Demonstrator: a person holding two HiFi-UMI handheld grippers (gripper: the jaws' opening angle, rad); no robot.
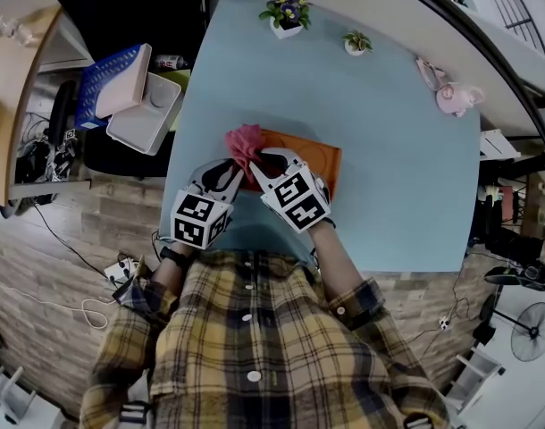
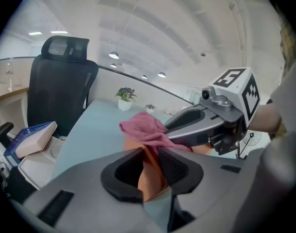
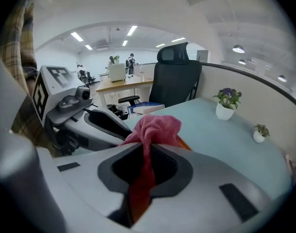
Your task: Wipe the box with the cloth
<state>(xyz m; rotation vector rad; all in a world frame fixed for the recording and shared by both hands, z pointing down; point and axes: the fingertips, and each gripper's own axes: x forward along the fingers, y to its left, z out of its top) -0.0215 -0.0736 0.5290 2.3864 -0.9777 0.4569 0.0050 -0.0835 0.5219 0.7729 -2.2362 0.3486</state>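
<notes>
Tongs status: left tongs (image 2: pixel 150 158) clamped on the box (image 1: pixel 315 156), right tongs (image 3: pixel 147 161) clamped on the cloth (image 1: pixel 244 139).
We find the orange box lying on the light-blue surface (image 1: pixel 389 195), with one wall at its left end in the head view gripped by the left tongs. We see the pink cloth bunched over that same end, a strip of it pinched in the right tongs. In the head view the cloth covers both sets of tips, and we cannot tell how much of the cloth touches the box.
</notes>
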